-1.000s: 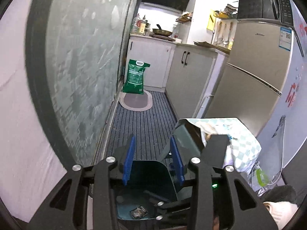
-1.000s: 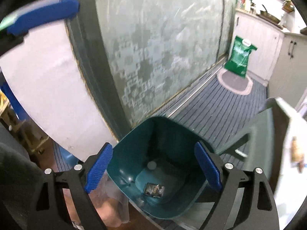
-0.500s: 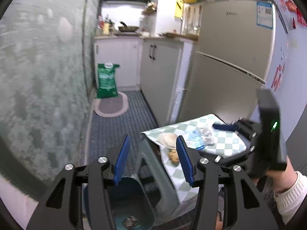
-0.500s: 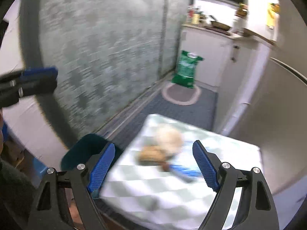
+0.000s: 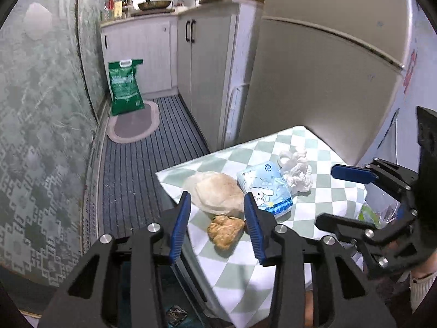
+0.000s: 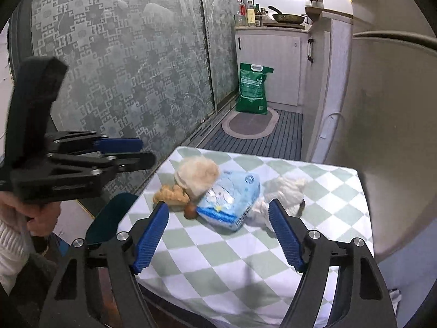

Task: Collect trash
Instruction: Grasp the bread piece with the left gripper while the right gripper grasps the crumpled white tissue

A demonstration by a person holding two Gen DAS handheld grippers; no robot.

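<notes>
Both grippers are spread and empty; the left gripper [image 5: 215,218] and right gripper [image 6: 218,232] hover before the trash on the counter [image 6: 245,259]: blue packet [image 6: 229,199], crumpled tissue [image 6: 284,191], brown scraps [image 5: 225,228]; one wrapper [image 5: 176,314] lies in the bin [image 6: 109,218] below; most collection remains.

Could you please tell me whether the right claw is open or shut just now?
Open. The right claw has its blue pads spread wide apart, with nothing held, above the checkered tablecloth.

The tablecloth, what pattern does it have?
Pale green and white checks on the tablecloth, clearest in the right wrist view.
</notes>
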